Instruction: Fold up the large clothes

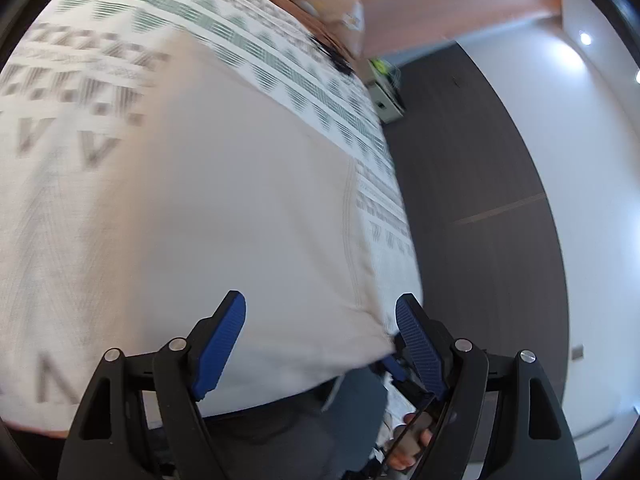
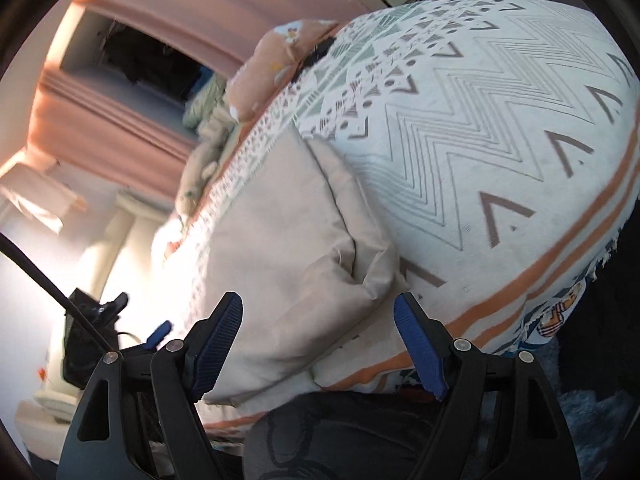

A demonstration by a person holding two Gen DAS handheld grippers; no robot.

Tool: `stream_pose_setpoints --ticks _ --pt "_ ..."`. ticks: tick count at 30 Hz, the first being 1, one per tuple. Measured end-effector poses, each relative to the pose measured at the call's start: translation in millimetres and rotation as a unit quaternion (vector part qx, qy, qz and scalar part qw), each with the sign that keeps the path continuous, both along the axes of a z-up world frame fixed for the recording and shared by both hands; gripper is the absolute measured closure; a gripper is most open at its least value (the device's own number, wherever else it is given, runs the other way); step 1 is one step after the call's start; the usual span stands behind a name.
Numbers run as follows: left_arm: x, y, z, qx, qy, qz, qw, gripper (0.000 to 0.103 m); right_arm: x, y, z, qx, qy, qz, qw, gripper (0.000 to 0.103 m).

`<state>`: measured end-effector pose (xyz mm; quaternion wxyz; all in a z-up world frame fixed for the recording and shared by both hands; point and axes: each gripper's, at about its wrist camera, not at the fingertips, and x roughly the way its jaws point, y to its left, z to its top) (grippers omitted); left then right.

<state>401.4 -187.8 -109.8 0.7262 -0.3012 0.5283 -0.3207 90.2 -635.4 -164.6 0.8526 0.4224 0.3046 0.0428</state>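
Observation:
A beige garment (image 1: 224, 208) lies spread on a patterned white bedspread (image 1: 100, 64); a stitched hem runs down its right side. My left gripper (image 1: 320, 320) is open, its blue pads either side of the garment's near edge, above the cloth. In the right wrist view the same beige garment (image 2: 288, 248) lies bunched and partly folded on the bedspread (image 2: 500, 128). My right gripper (image 2: 318, 320) is open over its near end, holding nothing. The other gripper's blue pad (image 2: 160, 330) shows at the left.
An orange pillow (image 2: 276, 68) lies at the head of the bed. Peach curtains (image 2: 120, 120) hang behind. A dark wardrobe (image 1: 480, 200) and white wall stand beside the bed. A box (image 1: 386, 100) sits near the bed corner. The person's dark trousers (image 2: 340, 440) are below the grippers.

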Motion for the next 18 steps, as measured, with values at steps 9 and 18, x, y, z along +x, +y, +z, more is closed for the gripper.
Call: stream_pose_setpoints --ticks 9,18 --pt "-19.1 63.0 -32.2 0.065 0.014 0.051 0.9964 0.025 25.5 9.4 15.4 -0.049 -0.004 0.003 0.999 0.091" --pt "-38.6 58.4 -64.8 0.075 0.04 0.036 0.9957 0.025 34.8 3.6 -14.3 -0.02 0.03 -0.022 0.999 0.094"
